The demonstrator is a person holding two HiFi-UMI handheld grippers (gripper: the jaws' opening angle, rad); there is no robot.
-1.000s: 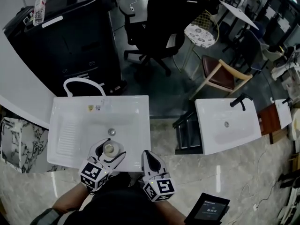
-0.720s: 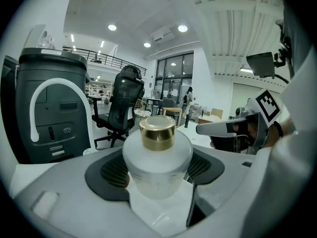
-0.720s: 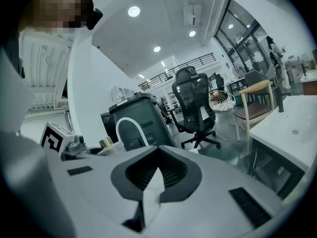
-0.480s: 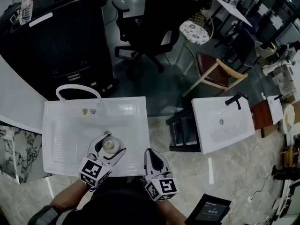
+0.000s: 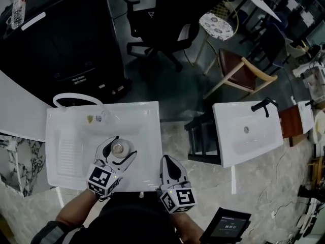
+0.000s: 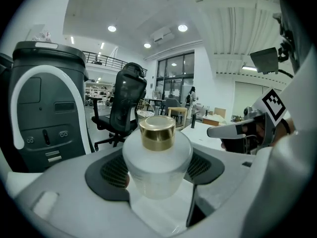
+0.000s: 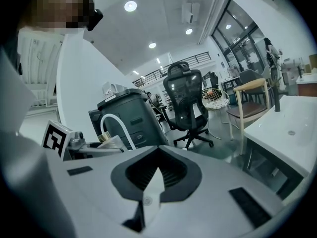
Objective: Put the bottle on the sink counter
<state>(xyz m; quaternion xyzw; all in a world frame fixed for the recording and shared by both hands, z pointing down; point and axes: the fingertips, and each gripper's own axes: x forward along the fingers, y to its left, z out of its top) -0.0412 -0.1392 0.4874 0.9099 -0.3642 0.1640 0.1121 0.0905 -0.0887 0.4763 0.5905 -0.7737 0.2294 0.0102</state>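
Observation:
A frosted white bottle (image 6: pixel 157 162) with a gold cap (image 6: pixel 157 131) sits between the jaws of my left gripper (image 6: pixel 157 170), which is shut on it. In the head view the bottle (image 5: pixel 119 149) shows from above, held over the basin of the white sink (image 5: pixel 147 116), with the left gripper (image 5: pixel 118 151) around it. My right gripper (image 5: pixel 169 168) hovers at the sink's front right corner, shut with nothing between its jaws. From the right gripper view the jaws (image 7: pixel 156 175) meet, and the bottle (image 7: pixel 111 142) shows at the left.
The sink has a curved white faucet (image 5: pixel 76 97) at its back and a ribbed drainboard (image 5: pixel 67 149) on the left. A black bin (image 5: pixel 61 34) stands behind it, an office chair (image 5: pixel 162 19) beyond. A second white sink (image 5: pixel 246 131) is to the right.
My left gripper and the bottle have shifted slightly toward the back of the basin. The head camera has also moved. The right gripper has stayed by the front corner.

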